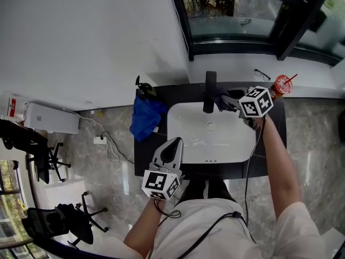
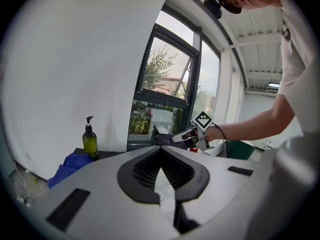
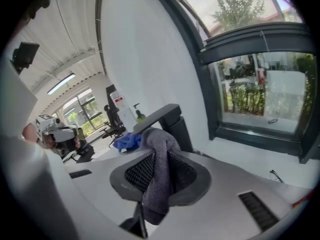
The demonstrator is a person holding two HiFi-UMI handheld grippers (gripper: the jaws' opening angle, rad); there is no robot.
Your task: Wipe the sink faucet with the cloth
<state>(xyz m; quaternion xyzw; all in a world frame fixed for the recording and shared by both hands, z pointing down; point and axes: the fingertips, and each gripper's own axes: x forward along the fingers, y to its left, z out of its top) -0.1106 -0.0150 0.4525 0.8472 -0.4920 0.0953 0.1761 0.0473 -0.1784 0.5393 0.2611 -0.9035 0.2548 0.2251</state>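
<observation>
the right gripper [image 1: 230,103] has its jaws closed on the grey cloth [image 3: 159,170]. the cloth is pinched between the 2 pads, bunched above them and hanging in a fold below. from the head view the cloth sits at the right side of the black faucet [image 1: 209,90], right up against it. in the right gripper view the bunched top of the cloth lies just in front of the faucet's upright body, under its flat spout. whether the 2 actually touch cannot be told.

the left gripper [image 1: 174,143] hovers over the near left rim of the white sink [image 1: 180,124], well apart from the faucet. its jaws meet at the tips with nothing between them.

counted: 2 grippers, 1 grey cloth, 1 faucet, 1 sink. on the dark counter left of the sink lies 1 crumpled blue cloth [image 1: 146,117], with 1 green soap bottle [image 2: 90,141] beside it. 1 red cup [image 1: 281,84] with a straw stands at the counter's far right corner.
</observation>
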